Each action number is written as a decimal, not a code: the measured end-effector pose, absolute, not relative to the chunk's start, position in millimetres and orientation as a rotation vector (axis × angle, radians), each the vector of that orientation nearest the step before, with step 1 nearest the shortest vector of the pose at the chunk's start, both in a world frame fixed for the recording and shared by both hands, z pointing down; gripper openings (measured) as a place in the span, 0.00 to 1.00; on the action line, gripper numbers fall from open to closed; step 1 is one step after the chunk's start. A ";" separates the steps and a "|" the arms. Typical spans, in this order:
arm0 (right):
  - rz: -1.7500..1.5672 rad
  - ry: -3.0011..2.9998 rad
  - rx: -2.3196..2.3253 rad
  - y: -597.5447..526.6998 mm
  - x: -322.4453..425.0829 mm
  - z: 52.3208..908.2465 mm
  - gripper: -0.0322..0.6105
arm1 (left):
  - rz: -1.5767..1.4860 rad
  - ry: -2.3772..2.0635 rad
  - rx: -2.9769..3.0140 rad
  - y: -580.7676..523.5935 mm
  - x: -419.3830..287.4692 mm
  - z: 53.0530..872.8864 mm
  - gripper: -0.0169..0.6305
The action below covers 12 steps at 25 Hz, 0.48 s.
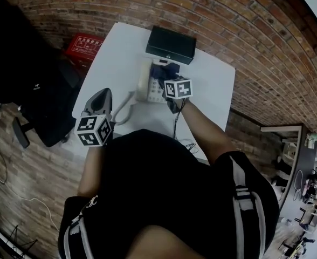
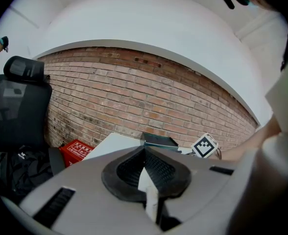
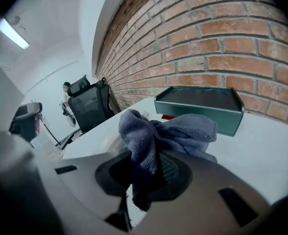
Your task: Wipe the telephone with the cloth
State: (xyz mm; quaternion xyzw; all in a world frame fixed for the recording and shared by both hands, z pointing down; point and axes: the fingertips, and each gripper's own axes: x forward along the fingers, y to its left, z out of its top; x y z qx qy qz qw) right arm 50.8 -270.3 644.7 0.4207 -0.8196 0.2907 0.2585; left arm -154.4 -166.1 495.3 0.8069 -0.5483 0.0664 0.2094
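Observation:
A white telephone (image 1: 147, 85) lies on the white table (image 1: 121, 47), its cord (image 1: 124, 108) curling toward me. My right gripper (image 1: 170, 81) hangs over the phone's right part, shut on a blue cloth (image 1: 166, 69). In the right gripper view the cloth (image 3: 158, 136) bunches up out of the jaws and hides most of the phone below. My left gripper (image 1: 104, 93) hovers at the table's near left edge, apart from the phone. Its jaws are closed with nothing in them, as the left gripper view (image 2: 145, 166) shows.
A black box (image 1: 171, 43) stands behind the phone against the brick wall, dark green in the right gripper view (image 3: 200, 106). A red case (image 1: 84, 46) sits on the floor left of the table. A black office chair (image 1: 29, 85) is further left.

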 end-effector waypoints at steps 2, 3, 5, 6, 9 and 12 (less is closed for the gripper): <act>0.777 -2.209 1.168 -280.8 50.8 642.8 0.11 | 0.183 -1.528 2.238 -165.3 -155.9 495.8 0.02; 0.766 -2.202 1.191 -285.9 51.6 641.7 0.11 | 0.184 -1.528 2.236 -164.8 -156.0 496.3 0.02; 0.750 -2.195 1.240 -294.8 54.0 639.7 0.11 | 0.187 -1.524 2.235 -163.9 -154.2 497.1 0.02; 0.750 -2.194 1.259 -297.7 55.3 638.7 0.11 | 0.188 -1.522 2.236 -163.6 -153.0 497.2 0.02; 0.766 -2.186 1.280 -299.6 57.2 637.8 0.11 | 0.188 -1.524 2.235 -162.9 -152.2 496.7 0.02; 0.758 -2.170 1.289 -297.0 58.3 634.6 0.11 | 0.190 -1.529 2.231 -163.0 -154.2 497.5 0.02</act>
